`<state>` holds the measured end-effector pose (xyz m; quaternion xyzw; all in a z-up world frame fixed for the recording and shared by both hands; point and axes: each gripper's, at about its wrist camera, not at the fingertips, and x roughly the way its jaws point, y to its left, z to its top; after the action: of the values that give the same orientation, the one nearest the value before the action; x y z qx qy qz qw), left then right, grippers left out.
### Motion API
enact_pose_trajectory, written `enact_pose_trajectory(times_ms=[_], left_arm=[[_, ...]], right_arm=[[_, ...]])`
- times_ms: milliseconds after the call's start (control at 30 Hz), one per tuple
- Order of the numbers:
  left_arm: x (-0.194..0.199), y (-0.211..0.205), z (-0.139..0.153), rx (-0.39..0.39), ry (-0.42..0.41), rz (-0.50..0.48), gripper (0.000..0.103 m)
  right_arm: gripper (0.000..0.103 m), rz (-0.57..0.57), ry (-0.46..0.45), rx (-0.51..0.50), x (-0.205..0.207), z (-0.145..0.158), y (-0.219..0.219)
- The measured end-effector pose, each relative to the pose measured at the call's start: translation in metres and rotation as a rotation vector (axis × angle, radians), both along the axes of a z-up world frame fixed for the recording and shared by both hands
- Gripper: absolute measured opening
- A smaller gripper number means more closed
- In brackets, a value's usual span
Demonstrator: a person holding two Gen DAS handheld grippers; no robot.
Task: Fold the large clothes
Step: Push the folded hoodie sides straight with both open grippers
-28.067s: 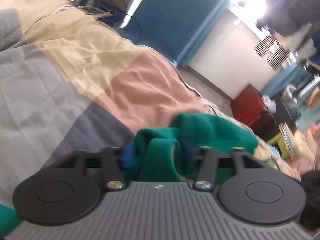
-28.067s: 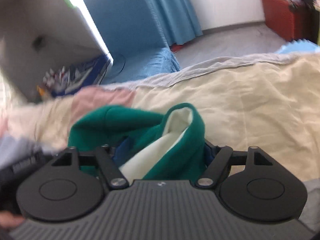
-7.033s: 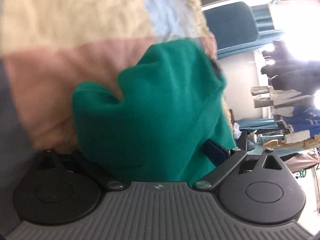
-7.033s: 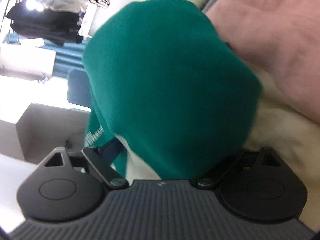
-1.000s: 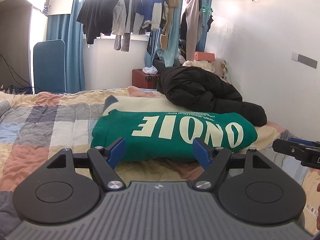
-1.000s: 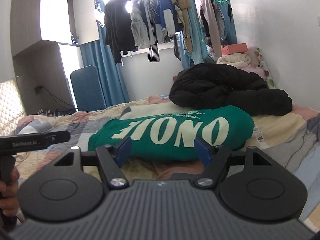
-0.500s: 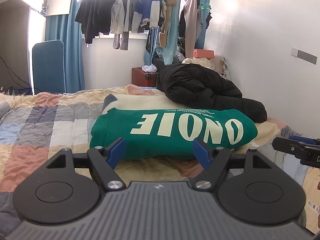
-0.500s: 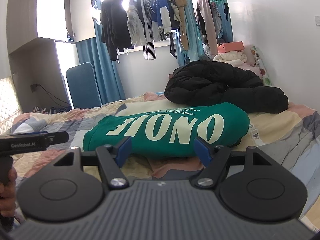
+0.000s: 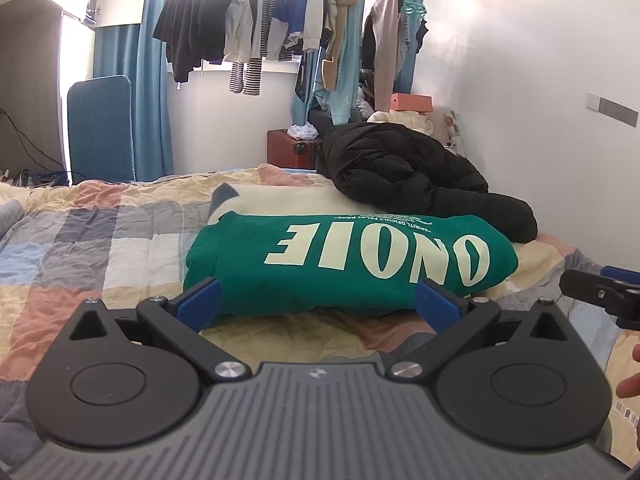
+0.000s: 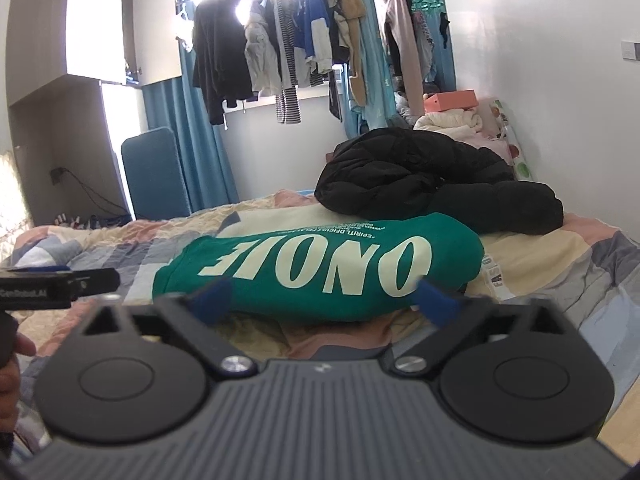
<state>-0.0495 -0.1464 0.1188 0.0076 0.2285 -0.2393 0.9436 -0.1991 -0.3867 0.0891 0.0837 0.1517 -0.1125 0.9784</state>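
A green sweatshirt with large cream letters lies folded into a compact bundle on the patchwork bedspread. It also shows in the right wrist view. My left gripper is open and empty, held back from the bundle's near edge. My right gripper is open and empty too, also short of the bundle. The right gripper's tip shows at the left wrist view's right edge. The left gripper's tip shows at the right wrist view's left edge.
A black puffer jacket lies heaped on the bed just behind the sweatshirt, also seen in the right wrist view. Clothes hang on a rail by the window. A blue chair stands beyond the bed's left side. A white wall is on the right.
Both grippers have let go of the sweatshirt, which now lies folded on the bed. In the last second both views shifted only slightly.
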Motion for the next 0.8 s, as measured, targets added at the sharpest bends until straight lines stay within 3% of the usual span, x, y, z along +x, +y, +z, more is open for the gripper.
enact_pose_trajectory(times_ms=[800], left_arm=[[-0.0075, -0.0034, 0.0077, 0.029, -0.018, 0.03, 0.103]], right_arm=[[0.103, -0.011, 0.028, 0.004, 0.006, -0.0044, -0.003]])
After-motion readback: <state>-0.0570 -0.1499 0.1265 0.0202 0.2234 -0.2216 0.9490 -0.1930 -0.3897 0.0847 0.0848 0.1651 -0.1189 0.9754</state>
